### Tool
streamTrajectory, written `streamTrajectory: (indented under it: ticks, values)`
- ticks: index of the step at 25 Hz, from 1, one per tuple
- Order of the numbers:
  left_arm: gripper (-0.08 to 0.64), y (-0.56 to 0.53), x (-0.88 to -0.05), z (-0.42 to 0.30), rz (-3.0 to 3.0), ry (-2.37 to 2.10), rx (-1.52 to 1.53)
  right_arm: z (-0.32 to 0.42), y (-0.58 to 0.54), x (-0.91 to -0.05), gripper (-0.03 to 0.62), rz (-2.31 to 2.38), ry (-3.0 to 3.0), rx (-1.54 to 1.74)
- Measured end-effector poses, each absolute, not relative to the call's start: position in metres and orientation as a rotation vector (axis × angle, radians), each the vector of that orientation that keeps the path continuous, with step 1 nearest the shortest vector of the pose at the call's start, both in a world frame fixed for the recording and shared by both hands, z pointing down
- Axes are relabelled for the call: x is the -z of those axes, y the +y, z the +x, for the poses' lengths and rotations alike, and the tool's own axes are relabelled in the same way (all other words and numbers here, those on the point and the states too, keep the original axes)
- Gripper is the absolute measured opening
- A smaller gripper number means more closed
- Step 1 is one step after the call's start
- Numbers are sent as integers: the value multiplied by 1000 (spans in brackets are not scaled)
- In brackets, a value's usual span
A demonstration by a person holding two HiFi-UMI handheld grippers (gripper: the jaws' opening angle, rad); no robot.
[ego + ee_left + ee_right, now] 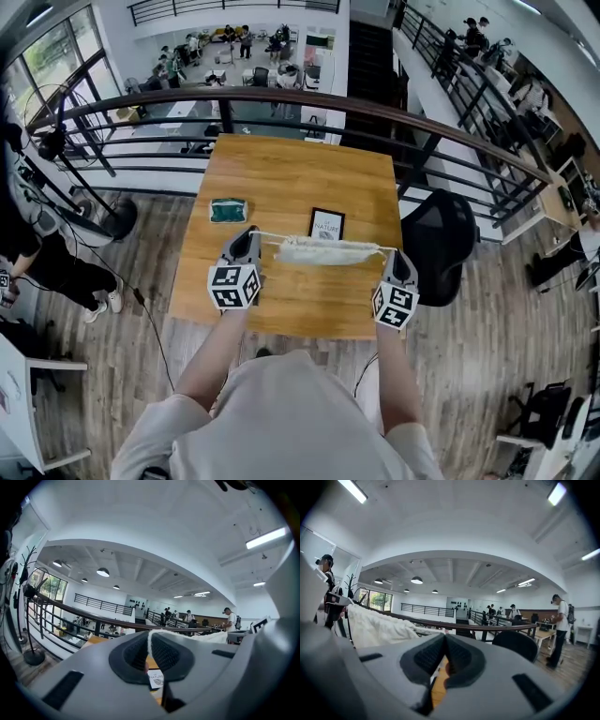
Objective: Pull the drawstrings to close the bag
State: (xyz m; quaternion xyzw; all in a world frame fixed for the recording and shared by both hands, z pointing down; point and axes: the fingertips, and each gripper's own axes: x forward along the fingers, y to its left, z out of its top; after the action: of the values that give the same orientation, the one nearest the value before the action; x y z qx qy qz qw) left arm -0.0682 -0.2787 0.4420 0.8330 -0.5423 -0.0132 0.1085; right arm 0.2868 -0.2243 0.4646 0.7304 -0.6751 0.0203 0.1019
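A white cloth bag [324, 250] hangs stretched above the wooden table [291, 169], its mouth gathered into folds. A thin white drawstring [269, 235] runs taut from the bag's left end into my left gripper [251, 235]. In the left gripper view the drawstring [149, 641] is pinched between the shut jaws of that gripper [149, 654], and the bag [213, 637] lies off to the right. My right gripper [396, 256] holds the other drawstring [382, 248]. In the right gripper view its jaws [445, 644] are shut, with the bag [377, 625] to the left.
A green pouch [227, 210] and a black-framed card [326, 224] lie on the table beyond the bag. A black chair [439, 246] stands at the table's right edge. A curved railing [281, 97] runs behind the table. A person [33, 239] stands at the left.
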Motion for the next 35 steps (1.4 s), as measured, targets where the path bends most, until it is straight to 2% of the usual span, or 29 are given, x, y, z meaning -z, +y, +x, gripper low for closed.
streamTrajectory:
  ticks: [23, 28, 35]
  values:
    - [-8, -262, -448, -67, 2456, -1560, 20, 333, -215, -466, 3, 2349, -1785, -124]
    - [-8, -268, -451, -100, 2338, -1613, 85, 361, -204, -469, 3, 2450, -1727, -223]
    - [-8, -272, -455, -124, 2300, -1629, 74, 366, -205, -471, 3, 2435, -1697, -202]
